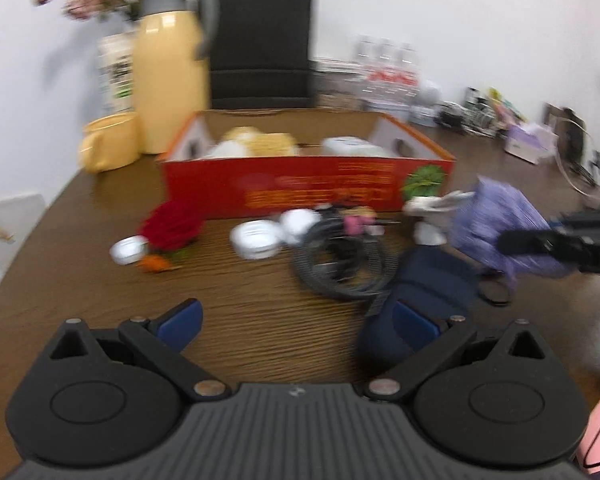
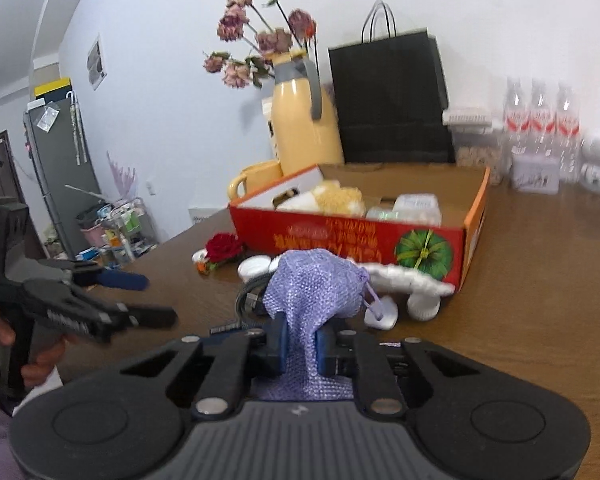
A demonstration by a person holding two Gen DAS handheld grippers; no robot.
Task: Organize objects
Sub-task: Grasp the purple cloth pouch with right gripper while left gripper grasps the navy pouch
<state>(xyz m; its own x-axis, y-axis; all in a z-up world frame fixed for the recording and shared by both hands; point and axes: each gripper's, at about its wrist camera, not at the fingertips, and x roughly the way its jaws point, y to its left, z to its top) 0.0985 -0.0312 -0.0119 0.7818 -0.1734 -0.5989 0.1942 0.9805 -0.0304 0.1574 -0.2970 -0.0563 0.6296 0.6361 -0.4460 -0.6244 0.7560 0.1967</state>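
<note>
Box (image 2: 352, 236) holds some items already — right gripper (image 2: 300, 350) jaws pinch a lilac mesh pouch (image 2: 314, 288), left gripper (image 1: 296, 320) jaws spread empty, clutter still on desk (image 2: 540, 300).

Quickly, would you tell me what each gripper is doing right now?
Left gripper: open, holding nothing.
Right gripper: shut on the purple mesh pouch.

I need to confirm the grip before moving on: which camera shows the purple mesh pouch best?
The right wrist view: the purple mesh pouch is central and fairly sharp, its lower end pinched in the right gripper. The left wrist view shows the pouch only at the right edge, motion-blurred, with the right gripper's fingers partly across it.
</note>
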